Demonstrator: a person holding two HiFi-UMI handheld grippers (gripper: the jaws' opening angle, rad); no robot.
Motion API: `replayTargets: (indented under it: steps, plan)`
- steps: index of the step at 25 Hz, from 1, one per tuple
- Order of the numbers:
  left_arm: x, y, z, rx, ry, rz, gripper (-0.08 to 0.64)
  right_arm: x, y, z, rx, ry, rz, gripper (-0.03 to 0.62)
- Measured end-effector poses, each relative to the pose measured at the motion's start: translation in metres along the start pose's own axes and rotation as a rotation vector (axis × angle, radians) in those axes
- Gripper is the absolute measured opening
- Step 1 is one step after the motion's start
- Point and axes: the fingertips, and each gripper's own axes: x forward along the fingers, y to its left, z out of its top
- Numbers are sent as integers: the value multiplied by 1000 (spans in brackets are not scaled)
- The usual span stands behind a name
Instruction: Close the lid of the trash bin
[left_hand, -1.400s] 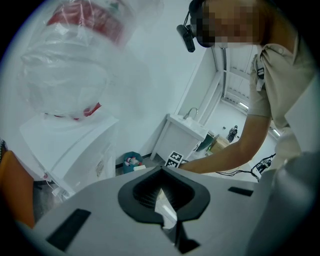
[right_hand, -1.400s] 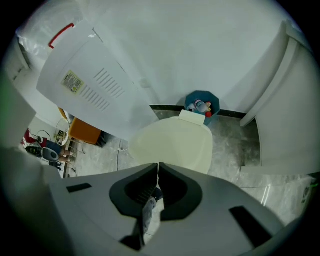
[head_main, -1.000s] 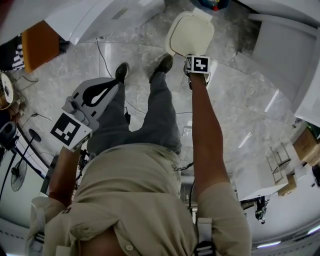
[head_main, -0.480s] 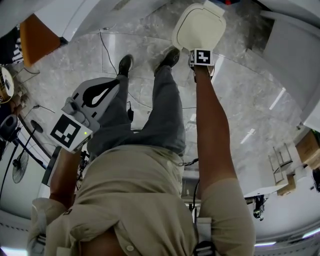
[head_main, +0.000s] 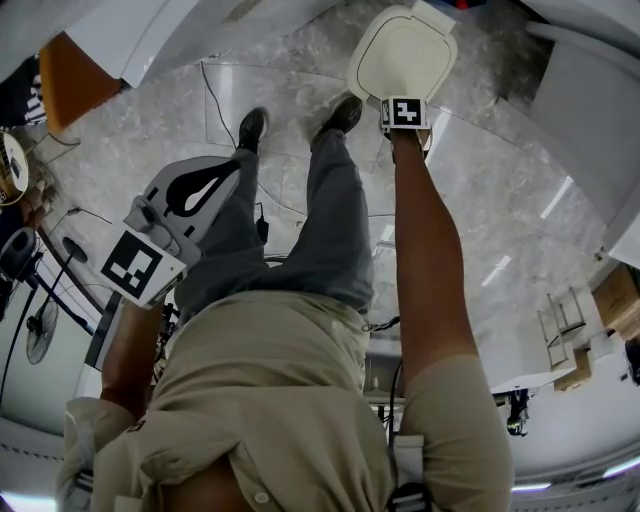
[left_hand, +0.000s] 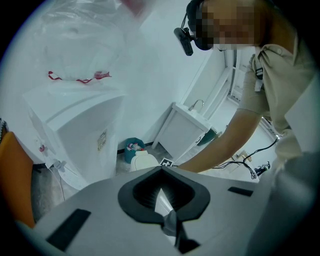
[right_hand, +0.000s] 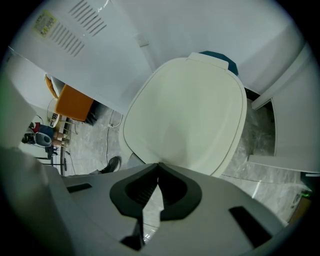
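Observation:
The trash bin's cream lid (head_main: 403, 55) lies flat over the bin on the floor, just beyond the person's shoes. In the right gripper view the lid (right_hand: 187, 115) fills the middle. My right gripper (right_hand: 159, 164) is shut, its tips right at the lid's near edge with nothing between them. From the head view only its marker cube (head_main: 403, 112) shows, at the lid's near rim. My left gripper (head_main: 232, 168) is held up at the left, far from the bin, shut and empty. Its own view shows the lid (left_hand: 142, 161) small beyond its tips (left_hand: 162, 169).
A small teal bin (left_hand: 131, 146) stands behind the cream one, against the wall. White cabinets (head_main: 585, 110) flank the spot on both sides. An orange panel (head_main: 68, 75) and cables (head_main: 215, 110) lie at the left. The person's shoes (head_main: 340, 115) stand beside the bin.
The head view has shifted a little, so the bin sits higher and further right in it. The right gripper stays at the lid's near edge; the left gripper has hardly moved.

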Motion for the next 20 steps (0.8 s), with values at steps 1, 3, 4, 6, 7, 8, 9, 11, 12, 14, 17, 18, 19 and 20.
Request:
replayTargets:
  steps: [1, 3, 4, 6, 7, 8, 9, 11, 12, 14, 17, 18, 19, 20]
  plan:
    - [0, -1, 1, 2, 0, -2, 14, 0, 0, 0, 3, 2, 0, 23]
    - [1, -1, 4, 8, -2, -8, 14, 0, 0, 0, 13, 8, -2, 23]
    - [1, -2, 5, 12, -4, -11, 14, 0, 0, 0, 21, 10, -3, 23]
    - [0, -3, 7, 20, -4, -17, 14, -1, 0, 0, 39, 12, -1, 25]
    - [-1, -4, 9, 24, -4, -20, 14, -2, -1, -1, 51, 10, 2, 25]
    - [-2, -4, 10, 29, -4, -23, 14, -5, -1, -2, 64, 7, 4, 25]
    - [-4, -5, 12, 35, -7, -27, 14, -8, -1, -5, 79, 3, 4, 25]
    - [-10, -7, 15, 50, -17, -36, 14, -19, -2, -13, 111, -2, -2, 25]
    - [-14, -9, 18, 59, -24, -42, 14, -26, -3, -19, 125, -4, -8, 25]
    - [-23, -14, 24, 77, -37, -54, 14, -41, -4, -32, 153, -5, -21, 26]
    - [-43, -22, 36, 113, -72, -76, 14, -70, -3, -60, 208, 2, -42, 26]
    - [-51, -26, 40, 127, -89, -84, 14, -80, 0, -71, 221, 7, -49, 26]
    - [-61, -29, 44, 140, -105, -93, 14, -91, 5, -83, 227, 14, -55, 25]
    - [-71, -32, 47, 152, -120, -103, 14, -102, 12, -95, 224, 22, -61, 26]
